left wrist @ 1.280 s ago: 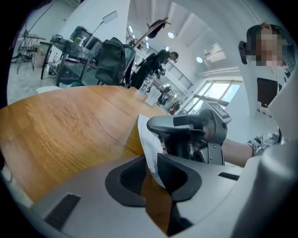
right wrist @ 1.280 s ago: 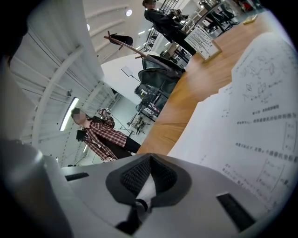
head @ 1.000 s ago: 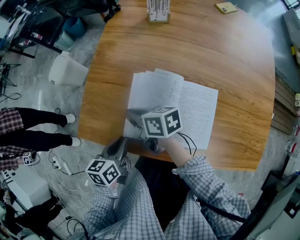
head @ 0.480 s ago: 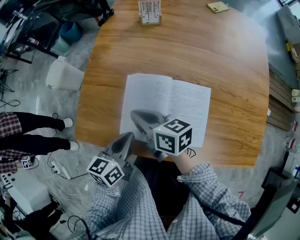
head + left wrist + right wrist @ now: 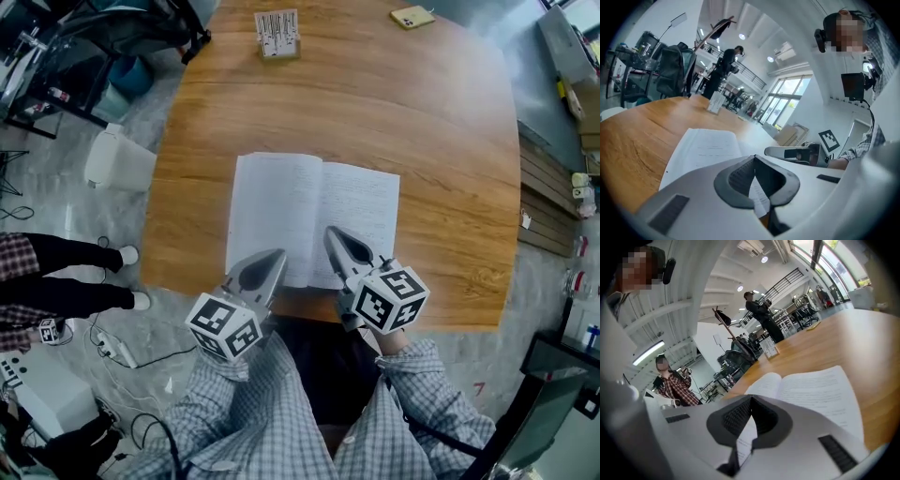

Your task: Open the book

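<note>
Now that both hands have pulled back toward the person's body, the left gripper [image 5: 274,256] and the right gripper [image 5: 335,236] sit side by side over the near edge of the book [image 5: 314,202]. Each has its jaws closed together with nothing pinched between them. A moment ago the right gripper lay across the pages while leaves on the left side stood fanned up. Those leaves now lie flat, and the book rests spread open in two even halves. By that reading the opening looks finished, with only the withdrawal left. The book's near edge lies close to the front edge of the worktop [image 5: 441,141], so there is little margin there, and its left side has only a modest strip of wood. To the right and beyond, the wood is bare and roomy as far as a small card stand [image 5: 277,34] and a small yellow item [image 5: 411,16] at the far edge.
</note>
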Motion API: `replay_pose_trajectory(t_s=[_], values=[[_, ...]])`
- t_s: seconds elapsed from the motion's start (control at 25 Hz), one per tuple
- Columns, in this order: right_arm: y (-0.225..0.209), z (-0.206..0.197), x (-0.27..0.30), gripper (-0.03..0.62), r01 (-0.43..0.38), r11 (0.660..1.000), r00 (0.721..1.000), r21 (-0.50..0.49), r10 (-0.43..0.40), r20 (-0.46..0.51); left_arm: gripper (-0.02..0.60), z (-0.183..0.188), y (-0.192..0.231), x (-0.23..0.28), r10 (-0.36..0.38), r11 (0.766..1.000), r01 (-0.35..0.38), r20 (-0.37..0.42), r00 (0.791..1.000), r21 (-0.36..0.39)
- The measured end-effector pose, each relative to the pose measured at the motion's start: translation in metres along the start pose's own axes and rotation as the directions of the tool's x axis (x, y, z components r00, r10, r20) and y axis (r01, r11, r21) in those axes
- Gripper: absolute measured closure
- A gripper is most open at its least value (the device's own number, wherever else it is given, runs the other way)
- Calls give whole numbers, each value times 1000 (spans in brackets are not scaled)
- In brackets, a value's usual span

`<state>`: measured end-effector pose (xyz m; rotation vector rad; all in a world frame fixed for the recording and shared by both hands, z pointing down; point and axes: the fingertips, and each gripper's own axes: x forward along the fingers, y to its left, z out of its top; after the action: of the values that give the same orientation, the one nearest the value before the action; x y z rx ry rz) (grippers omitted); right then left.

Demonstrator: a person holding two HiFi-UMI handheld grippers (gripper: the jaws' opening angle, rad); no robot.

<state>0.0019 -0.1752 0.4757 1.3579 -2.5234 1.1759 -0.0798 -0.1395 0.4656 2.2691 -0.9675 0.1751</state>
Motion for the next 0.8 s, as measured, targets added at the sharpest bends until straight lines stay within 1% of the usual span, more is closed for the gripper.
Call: replay_pose_trajectory(t_s=[0.12,0.28,0.4,0.48,0.64,0.8], values=[[-14,18,-30,576,55,998,996,17,-56,62,572,16,-15,5,-20,998,19,23,1000,55],[-15,52,-63,576,109,993,984,-44,-101,150,572,41,-33,5,-36,990,28,56,998,139],[-9,77,-82,576,141,983,972,-117,-115,203,572,61,-47,4,-51,981,34,85,995,188],[-4,95,-95,576,164,975,961,-152,-123,247,572,73,-54,4,-58,978,35,108,993,206],[6,128,-119,576,193,964,931,-181,-122,343,572,94,-69,1,-75,971,41,140,987,236],[15,154,-140,576,191,967,904,-170,-106,414,572,123,-89,-1,-127,955,70,185,974,288]])
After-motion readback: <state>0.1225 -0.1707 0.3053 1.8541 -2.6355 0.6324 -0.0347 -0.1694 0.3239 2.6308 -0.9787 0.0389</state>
